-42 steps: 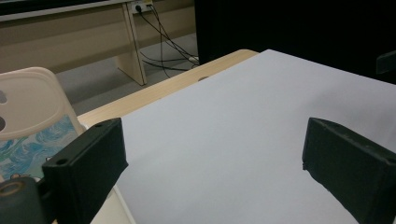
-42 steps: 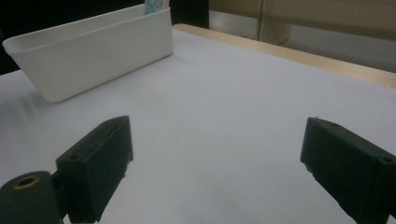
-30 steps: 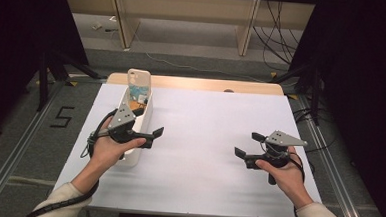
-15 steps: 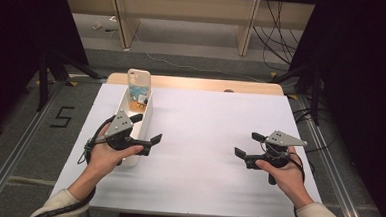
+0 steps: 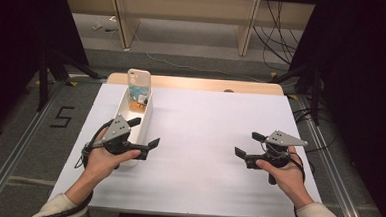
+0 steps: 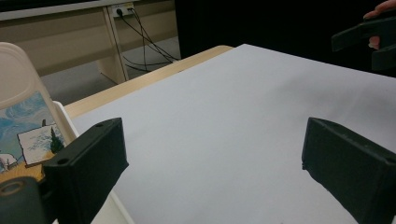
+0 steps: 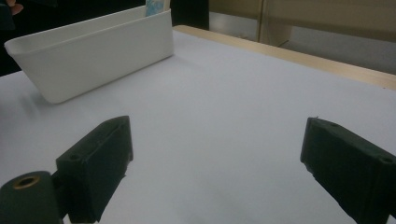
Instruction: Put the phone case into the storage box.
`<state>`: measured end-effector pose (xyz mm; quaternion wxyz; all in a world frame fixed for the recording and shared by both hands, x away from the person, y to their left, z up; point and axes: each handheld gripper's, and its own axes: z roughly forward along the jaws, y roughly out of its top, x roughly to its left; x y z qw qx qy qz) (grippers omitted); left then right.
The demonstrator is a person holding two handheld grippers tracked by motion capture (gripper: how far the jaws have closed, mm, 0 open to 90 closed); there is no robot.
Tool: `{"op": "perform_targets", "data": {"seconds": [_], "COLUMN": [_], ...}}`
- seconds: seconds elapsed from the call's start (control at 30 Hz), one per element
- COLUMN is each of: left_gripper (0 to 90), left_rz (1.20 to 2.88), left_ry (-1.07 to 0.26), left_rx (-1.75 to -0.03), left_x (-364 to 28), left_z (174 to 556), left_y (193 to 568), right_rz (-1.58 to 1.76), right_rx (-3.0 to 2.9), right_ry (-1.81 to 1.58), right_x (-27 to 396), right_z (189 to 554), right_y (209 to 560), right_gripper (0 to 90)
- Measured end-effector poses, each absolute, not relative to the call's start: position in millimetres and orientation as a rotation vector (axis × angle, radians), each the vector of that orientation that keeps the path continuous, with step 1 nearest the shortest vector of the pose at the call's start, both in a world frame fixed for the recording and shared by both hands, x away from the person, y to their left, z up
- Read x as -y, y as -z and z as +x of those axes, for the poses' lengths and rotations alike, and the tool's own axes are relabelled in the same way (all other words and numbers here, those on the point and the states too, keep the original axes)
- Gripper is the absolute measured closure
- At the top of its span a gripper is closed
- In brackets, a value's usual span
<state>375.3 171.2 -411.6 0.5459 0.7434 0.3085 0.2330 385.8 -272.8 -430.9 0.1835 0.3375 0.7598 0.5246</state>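
Overhead, my left gripper [image 5: 143,132] hovers with its jaws spread wide and empty at the near end of the long white plastic bin [image 5: 148,109], one jaw over the bin and the other out over the white table sheet [image 5: 204,134]. A pale phone case printed with a blue and orange painting [image 5: 138,85] stands upright at the bin's far end. My right gripper [image 5: 249,145] sits well apart on the other side of the sheet, jaws likewise parted and holding nothing.

Along my left gripper [image 6: 210,158], both black jaws stand far apart over bare sheet; the phone case [image 6: 21,116] rises at the left edge just behind one jaw, and my other gripper [image 6: 369,39] shows far off at the top right.

Along my right gripper [image 7: 215,163], the jaws gape over the sheet, with the bin [image 7: 93,56] lying across it well ahead, its long side facing me.
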Motion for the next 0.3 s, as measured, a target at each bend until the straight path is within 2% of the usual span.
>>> {"op": "perform_targets", "data": {"seconds": [0.3], "left_gripper": [5.8], "left_rz": [1.767], "left_ry": [-0.549], "left_rx": [-0.73], "left_x": [-171.2], "left_z": [376.3], "left_y": [411.8], "right_rz": [0.956], "right_rx": [-2.139], "right_ry": [-1.479], "right_x": [274.8], "right_z": [386.0], "right_y": [430.6], "right_gripper": [10.0]}}
